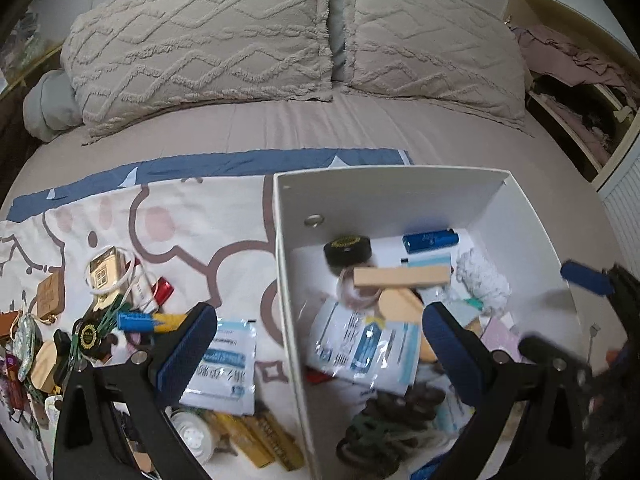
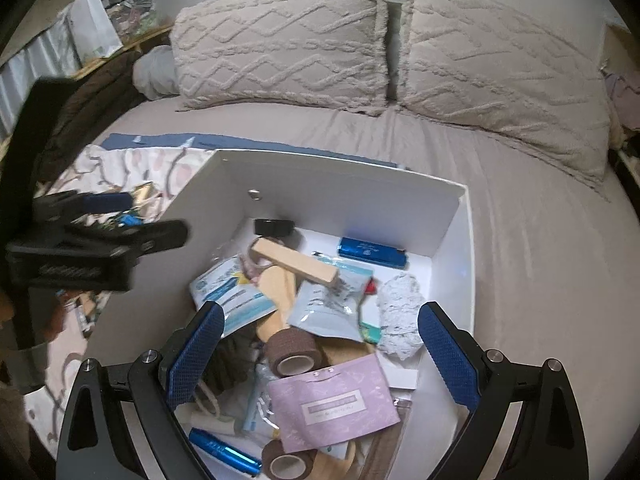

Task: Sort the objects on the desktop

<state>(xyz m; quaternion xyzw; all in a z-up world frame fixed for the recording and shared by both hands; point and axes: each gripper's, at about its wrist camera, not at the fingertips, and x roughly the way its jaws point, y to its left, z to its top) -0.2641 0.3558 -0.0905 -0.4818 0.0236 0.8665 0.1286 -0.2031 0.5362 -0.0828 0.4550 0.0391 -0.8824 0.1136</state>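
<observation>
Evidently between picks: both claws gape empty, the right claw (image 2: 320, 354) above the white box (image 2: 464, 248), the left claw (image 1: 320, 354) astride its left wall. Next, grab clutter left of the box, perhaps the blue tube (image 1: 135, 320).

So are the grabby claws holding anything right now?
No, nothing. The left gripper and the right gripper both have their jaws wide open and empty, above the white box of sorted things.

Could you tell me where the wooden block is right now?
Inside the white box, toward its back: the wooden block lies atop packets, near the black tape roll.
</observation>
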